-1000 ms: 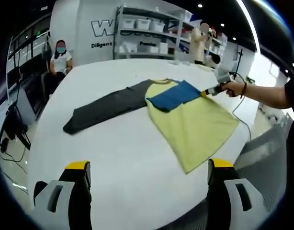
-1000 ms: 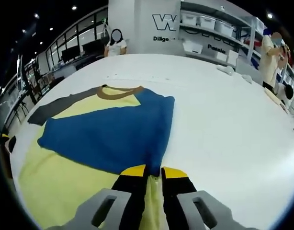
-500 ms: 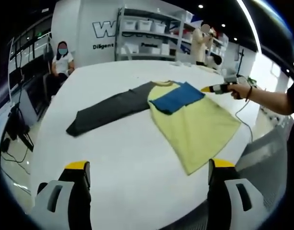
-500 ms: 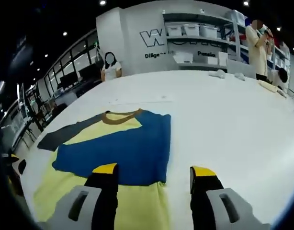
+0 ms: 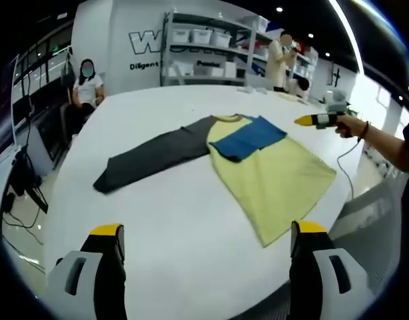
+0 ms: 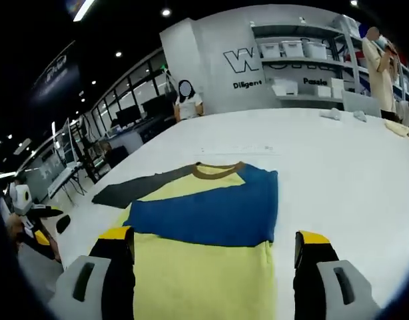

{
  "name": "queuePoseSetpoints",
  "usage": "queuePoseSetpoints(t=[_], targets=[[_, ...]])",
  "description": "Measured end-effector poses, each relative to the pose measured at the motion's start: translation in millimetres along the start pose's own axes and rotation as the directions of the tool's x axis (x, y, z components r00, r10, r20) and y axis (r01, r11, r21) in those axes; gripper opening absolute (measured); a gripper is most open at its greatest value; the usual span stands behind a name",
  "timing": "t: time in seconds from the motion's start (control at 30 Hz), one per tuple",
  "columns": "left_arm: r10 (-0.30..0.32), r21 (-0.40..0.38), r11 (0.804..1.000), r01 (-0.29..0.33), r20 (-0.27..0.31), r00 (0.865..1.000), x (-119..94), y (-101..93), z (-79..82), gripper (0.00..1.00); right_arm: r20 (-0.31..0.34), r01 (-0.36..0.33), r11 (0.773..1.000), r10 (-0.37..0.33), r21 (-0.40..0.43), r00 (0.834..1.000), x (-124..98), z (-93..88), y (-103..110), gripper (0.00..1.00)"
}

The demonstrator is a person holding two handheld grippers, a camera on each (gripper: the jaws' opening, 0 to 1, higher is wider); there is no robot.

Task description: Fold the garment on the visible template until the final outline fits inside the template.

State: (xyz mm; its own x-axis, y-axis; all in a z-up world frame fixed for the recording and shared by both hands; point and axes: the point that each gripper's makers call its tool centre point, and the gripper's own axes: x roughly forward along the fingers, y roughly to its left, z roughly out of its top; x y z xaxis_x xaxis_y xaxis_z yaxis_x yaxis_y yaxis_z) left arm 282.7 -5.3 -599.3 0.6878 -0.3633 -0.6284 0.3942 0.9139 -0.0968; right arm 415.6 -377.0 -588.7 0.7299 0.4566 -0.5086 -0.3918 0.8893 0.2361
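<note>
The yellow long-sleeved garment (image 5: 274,180) lay flat on the white round worktop (image 5: 171,220), its blue sleeve (image 5: 250,137) folded across the chest and its dark grey sleeve (image 5: 151,155) stretched out to the left. The brown collar (image 6: 218,171) faced the far side. The left gripper (image 5: 208,267) hovered near the worktop's near edge, fingers spread wide and holding nothing. The right gripper (image 6: 214,267) stood over the garment's near hem, fingers likewise spread apart and empty. On far shelves (image 5: 204,47), white storage bins (image 5: 208,35) sat in rows; their contents could not be told.
</note>
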Motion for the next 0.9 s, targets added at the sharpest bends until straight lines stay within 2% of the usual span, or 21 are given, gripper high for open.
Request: queuePoseSetpoints(t=[0.27,0.53,0.77,0.9], targets=[[0.023,-0.012,1.000,-0.023,0.019,1.000,0,18.5,10.2,0.98,-0.004,-0.042,0.999,0.042,-0.017,0.999,-25,-4.7,17,0.99],[0.073,-0.048,0.996,-0.071,0.053,0.996,3,47.7,27.0,0.97,-0.023,-0.089,0.995,0.088,-0.041,0.996,-45,-16.3,36,0.99],[0.119,-0.051,0.992,-0.117,0.045,0.992,13,71.9,36.9,0.95,-0.038,-0.112,0.992,0.110,-0.053,0.993,-55,-24.3,47,0.99],[0.129,-0.093,0.988,-0.123,0.059,0.990,21,90.1,44.3,0.92,-0.036,-0.117,0.992,0.115,-0.050,0.993,-59,-27.4,50,0.99]])
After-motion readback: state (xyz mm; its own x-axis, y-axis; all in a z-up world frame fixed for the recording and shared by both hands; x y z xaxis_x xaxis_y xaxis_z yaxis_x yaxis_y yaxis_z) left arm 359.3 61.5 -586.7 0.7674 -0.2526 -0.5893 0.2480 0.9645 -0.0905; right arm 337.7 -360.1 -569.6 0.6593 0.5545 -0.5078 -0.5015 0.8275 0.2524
